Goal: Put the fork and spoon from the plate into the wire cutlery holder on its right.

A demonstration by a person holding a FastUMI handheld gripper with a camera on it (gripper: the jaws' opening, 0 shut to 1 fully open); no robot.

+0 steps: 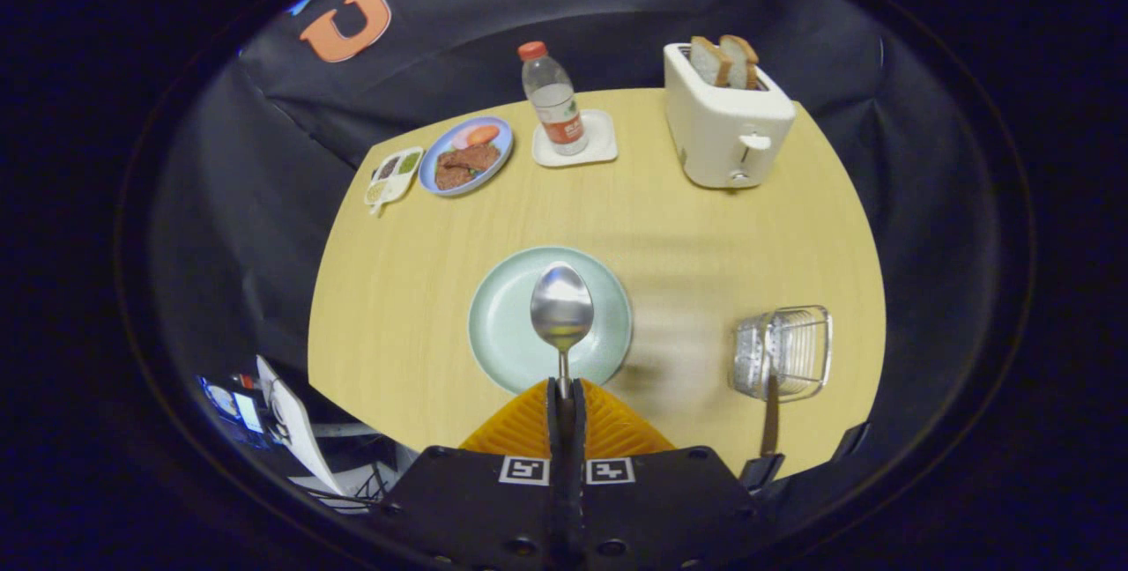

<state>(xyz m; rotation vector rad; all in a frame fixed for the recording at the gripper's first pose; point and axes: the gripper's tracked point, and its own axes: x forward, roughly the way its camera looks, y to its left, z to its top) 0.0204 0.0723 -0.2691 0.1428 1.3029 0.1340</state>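
The gripper [565,395] holds the spoon [561,307] by its handle: both fingers are pressed together on the handle, which runs straight forward out of the fingertips. The spoon's bowl lies just ahead of the fingers, above the pale green plate [502,333], with its hollow side facing the camera. Whether the bowl touches the plate cannot be told.

The wire cutlery holder [784,352] stands on the wooden table [397,307] to the right of the plate, well apart from it. A dark utensil handle [770,417], probably the fork's, sticks out of the holder toward the near table edge; its head is too blurred inside the wire to identify.

At the far side of the table stand a white toaster [727,126] with two slices of bread [724,60] in its slots, a water bottle [552,100] on a white coaster [599,144], a blue plate of food [467,157], and a small divided tray [392,176] just beside that plate.
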